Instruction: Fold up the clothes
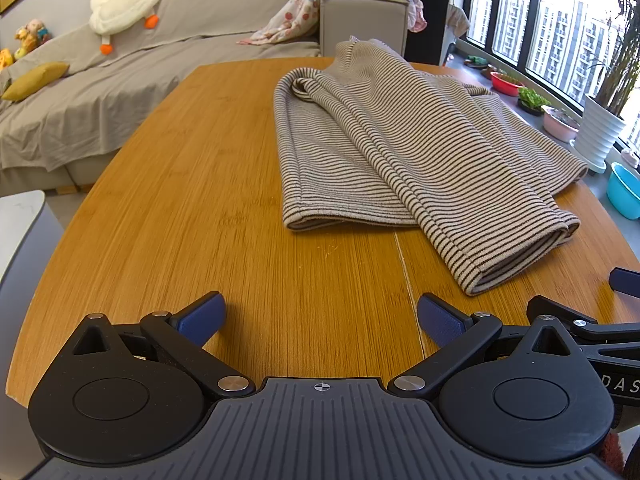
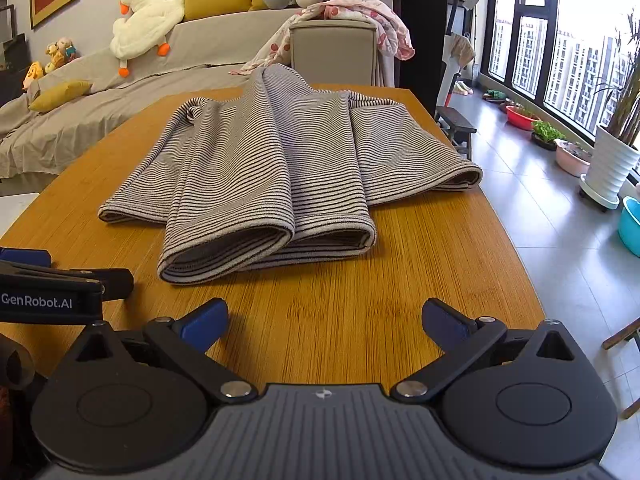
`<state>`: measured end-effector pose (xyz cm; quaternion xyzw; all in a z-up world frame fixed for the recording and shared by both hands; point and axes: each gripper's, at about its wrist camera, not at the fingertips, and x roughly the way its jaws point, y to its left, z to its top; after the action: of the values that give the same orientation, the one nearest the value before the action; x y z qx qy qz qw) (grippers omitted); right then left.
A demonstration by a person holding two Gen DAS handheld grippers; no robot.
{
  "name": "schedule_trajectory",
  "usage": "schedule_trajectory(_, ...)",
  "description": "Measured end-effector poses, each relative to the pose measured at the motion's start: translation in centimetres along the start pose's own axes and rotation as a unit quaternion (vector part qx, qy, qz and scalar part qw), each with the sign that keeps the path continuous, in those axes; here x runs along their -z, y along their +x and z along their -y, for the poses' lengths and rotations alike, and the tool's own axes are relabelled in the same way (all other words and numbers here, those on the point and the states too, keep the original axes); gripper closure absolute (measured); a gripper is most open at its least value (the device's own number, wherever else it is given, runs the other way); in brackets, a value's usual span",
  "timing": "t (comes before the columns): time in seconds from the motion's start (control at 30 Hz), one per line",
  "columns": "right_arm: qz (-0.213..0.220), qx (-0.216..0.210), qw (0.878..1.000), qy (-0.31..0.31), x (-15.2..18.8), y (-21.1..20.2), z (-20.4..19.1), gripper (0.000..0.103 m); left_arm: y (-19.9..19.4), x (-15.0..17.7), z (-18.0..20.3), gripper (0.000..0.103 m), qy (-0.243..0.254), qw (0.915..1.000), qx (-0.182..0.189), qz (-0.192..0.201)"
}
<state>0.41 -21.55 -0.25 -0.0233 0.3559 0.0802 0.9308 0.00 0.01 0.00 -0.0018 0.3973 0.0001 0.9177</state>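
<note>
Across the middle of the right wrist frame, a striped knit garment (image 2: pixel 272 176) lies on the wooden table (image 2: pixel 340 320), ribbed and soft, its sides folded inward into long rounded rolls. At bottom centre the right gripper (image 2: pixel 324 326) stands spread wide and empty, clear of the cloth. The left gripper (image 1: pixel 320 320) is likewise spread over bare bamboo-grained wood, the garment at upper right.

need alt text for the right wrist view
A partly folded brown-and-cream striped knit garment lies on a wooden bamboo-grain table. The right gripper is in front of it, blue-padded fingers wide open and empty. Behind stands a grey covered sofa.
</note>
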Motion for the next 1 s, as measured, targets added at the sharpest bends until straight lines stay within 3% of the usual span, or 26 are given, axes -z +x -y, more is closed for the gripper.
schedule_trajectory(1.0, 0.006, 0.008, 1.0, 0.004, 0.22, 0.12, -0.15, 0.0, 0.0, -0.04, -0.06, 0.0, 0.004, 1.0, 0.0, -0.002)
